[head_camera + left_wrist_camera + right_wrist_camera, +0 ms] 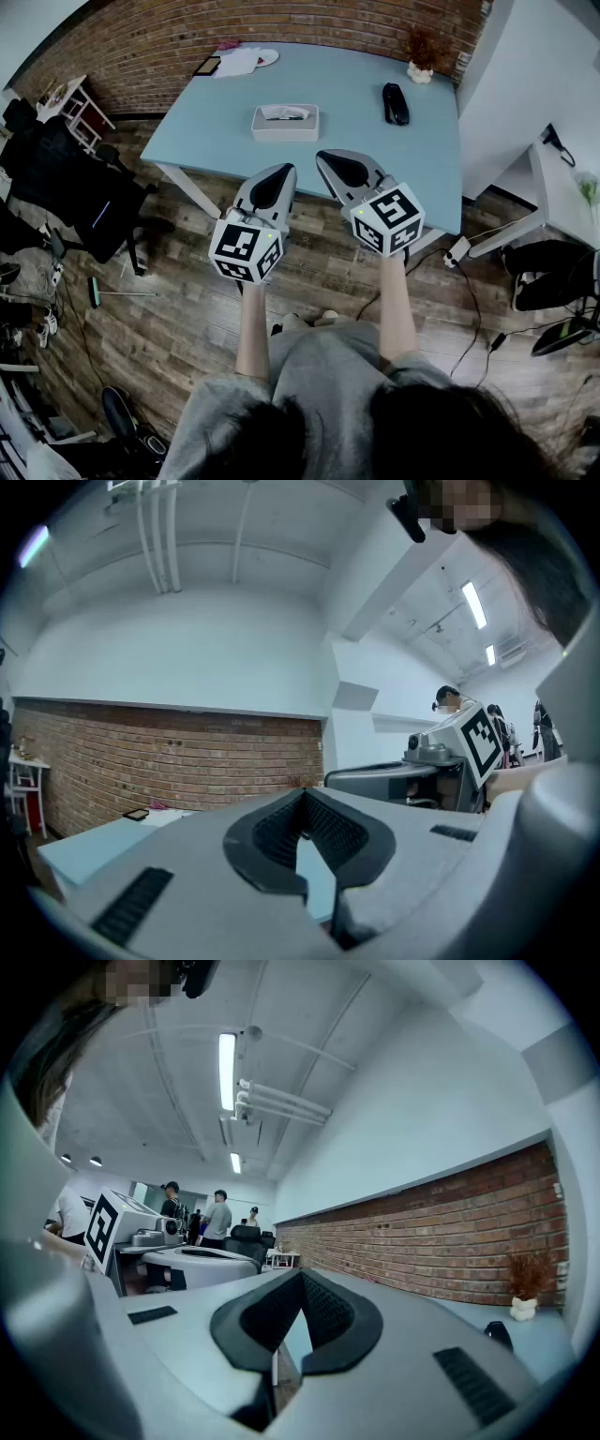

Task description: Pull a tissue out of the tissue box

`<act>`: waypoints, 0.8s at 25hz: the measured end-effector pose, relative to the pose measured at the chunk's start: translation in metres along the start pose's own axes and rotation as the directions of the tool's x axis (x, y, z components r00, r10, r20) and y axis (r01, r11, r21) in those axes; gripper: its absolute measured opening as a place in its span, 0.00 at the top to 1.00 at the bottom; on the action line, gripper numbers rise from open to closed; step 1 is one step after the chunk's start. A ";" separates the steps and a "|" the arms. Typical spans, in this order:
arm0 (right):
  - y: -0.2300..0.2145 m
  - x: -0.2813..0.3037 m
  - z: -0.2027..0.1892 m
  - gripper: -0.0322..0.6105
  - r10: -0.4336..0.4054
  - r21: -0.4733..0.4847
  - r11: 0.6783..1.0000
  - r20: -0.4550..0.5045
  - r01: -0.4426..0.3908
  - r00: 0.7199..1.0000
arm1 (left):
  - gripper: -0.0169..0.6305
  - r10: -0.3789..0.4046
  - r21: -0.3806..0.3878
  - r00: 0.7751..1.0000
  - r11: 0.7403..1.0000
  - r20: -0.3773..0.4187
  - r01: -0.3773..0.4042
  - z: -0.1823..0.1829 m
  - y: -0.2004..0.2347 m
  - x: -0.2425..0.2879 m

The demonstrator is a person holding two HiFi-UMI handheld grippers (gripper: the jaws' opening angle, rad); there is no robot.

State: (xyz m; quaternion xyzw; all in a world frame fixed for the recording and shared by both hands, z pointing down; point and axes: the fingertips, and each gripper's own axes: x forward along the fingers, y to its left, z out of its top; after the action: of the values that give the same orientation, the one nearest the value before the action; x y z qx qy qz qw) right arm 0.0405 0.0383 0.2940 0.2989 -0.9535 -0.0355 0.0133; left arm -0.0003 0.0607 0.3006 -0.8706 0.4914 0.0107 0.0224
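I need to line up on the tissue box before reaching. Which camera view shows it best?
The head view: the tissue box sits whole on the blue table, seen from above. The left and right gripper views show their own jaws, some table and the brick wall; the box is not visible there.

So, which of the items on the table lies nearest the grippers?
The white tissue box mid-table; the black object, potted plant and papers sit farther back.

No words, brands or numbers legible anywhere, only coded black-and-white square markers (pixel 246 251) on the left hand-held gripper (pixel 277 178) and the right hand-held gripper (pixel 339 164), tissue box (pixel 285 123) on the bench (pixel 356 141) shows no readable print
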 end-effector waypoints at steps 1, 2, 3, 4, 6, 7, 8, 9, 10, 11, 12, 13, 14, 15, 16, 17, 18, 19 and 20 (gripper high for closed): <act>0.000 0.001 -0.001 0.95 0.004 0.003 1.000 0.000 -0.004 1.000 | 0.97 0.002 0.000 1.000 1.000 -0.002 -0.002 -0.001 0.000 0.001; 0.000 0.001 -0.002 0.95 0.008 0.006 1.000 -0.001 -0.008 1.000 | 0.97 0.004 0.000 1.000 1.000 -0.003 -0.004 -0.002 0.001 0.001; -0.001 0.002 -0.004 0.95 0.011 0.009 1.000 -0.001 -0.011 1.000 | 0.97 0.005 0.000 1.000 1.000 -0.005 -0.005 -0.002 0.001 0.002; -0.001 0.002 -0.005 0.95 0.013 0.011 1.000 -0.002 -0.013 1.000 | 0.97 0.007 -0.001 1.000 1.000 -0.007 -0.007 -0.003 0.000 0.003; -0.001 0.001 -0.007 0.95 0.018 0.015 1.000 -0.005 -0.018 1.000 | 0.97 0.011 -0.003 1.000 1.000 -0.011 -0.012 -0.005 0.000 0.003; -0.001 0.000 -0.009 0.95 0.021 0.017 1.000 -0.006 -0.020 1.000 | 0.97 0.015 -0.005 1.000 1.000 -0.014 -0.015 -0.007 0.000 0.003; -0.002 0.000 -0.010 0.95 0.023 0.019 1.000 -0.007 -0.023 1.000 | 0.97 0.018 -0.007 1.000 1.000 -0.016 -0.018 -0.008 0.000 0.003; -0.003 -0.001 -0.011 0.95 0.024 0.020 1.000 -0.009 -0.024 1.000 | 0.97 0.022 -0.010 1.000 1.000 -0.018 -0.022 -0.009 0.000 0.003; -0.004 -0.001 -0.011 0.95 0.025 0.022 0.999 -0.011 -0.025 1.000 | 0.97 0.025 -0.014 0.999 1.000 -0.020 -0.026 -0.010 0.000 0.003; -0.005 -0.002 -0.012 0.95 0.025 0.027 0.999 -0.012 -0.025 1.000 | 0.97 0.029 -0.018 0.999 0.999 -0.021 -0.030 -0.010 -0.001 0.003; -0.006 -0.004 -0.012 0.95 0.025 0.036 0.999 -0.010 -0.025 1.000 | 0.97 0.034 -0.024 0.999 0.999 -0.022 -0.034 -0.011 -0.002 0.002; -0.008 -0.006 -0.012 0.95 0.025 0.051 0.998 -0.005 -0.025 1.000 | 0.97 0.038 -0.028 0.999 0.999 -0.026 -0.039 -0.012 -0.003 0.000; -0.010 -0.007 -0.012 0.95 0.028 0.068 0.997 0.003 -0.028 1.000 | 0.97 0.043 -0.029 0.999 0.999 -0.033 -0.044 -0.014 -0.005 -0.001; -0.010 -0.008 -0.012 0.95 0.031 0.084 0.996 0.011 -0.032 0.999 | 0.97 0.049 -0.029 0.998 0.998 -0.043 -0.051 -0.016 -0.005 -0.004; -0.010 -0.007 -0.013 0.95 0.033 0.098 0.995 0.017 -0.035 0.999 | 0.97 0.057 -0.029 0.997 0.998 -0.055 -0.059 -0.018 -0.003 -0.007; -0.010 -0.005 -0.016 0.95 0.034 0.109 0.993 0.017 -0.036 0.999 | 0.97 0.066 -0.030 0.995 0.997 -0.069 -0.068 -0.021 -0.001 -0.011; -0.009 -0.003 -0.019 0.95 0.033 0.119 0.992 0.014 -0.035 0.999 | 0.97 0.074 -0.032 0.994 0.997 -0.082 -0.077 -0.025 0.001 -0.015; -0.008 -0.001 -0.023 0.95 0.032 0.128 0.991 0.011 -0.033 0.999 | 0.97 0.082 -0.034 0.992 0.996 -0.095 -0.085 -0.029 0.004 -0.018; -0.008 0.003 -0.027 0.95 0.032 0.137 0.990 0.007 -0.032 0.999 | 0.97 0.089 -0.036 0.990 0.995 -0.106 -0.094 -0.032 0.007 -0.021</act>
State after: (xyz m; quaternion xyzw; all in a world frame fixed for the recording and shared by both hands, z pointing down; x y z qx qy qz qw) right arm 0.0440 0.0288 0.3205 0.2837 -0.9584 0.0294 -0.0091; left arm -0.0175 0.0730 0.3337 -0.8468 0.5310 -0.0237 -0.0216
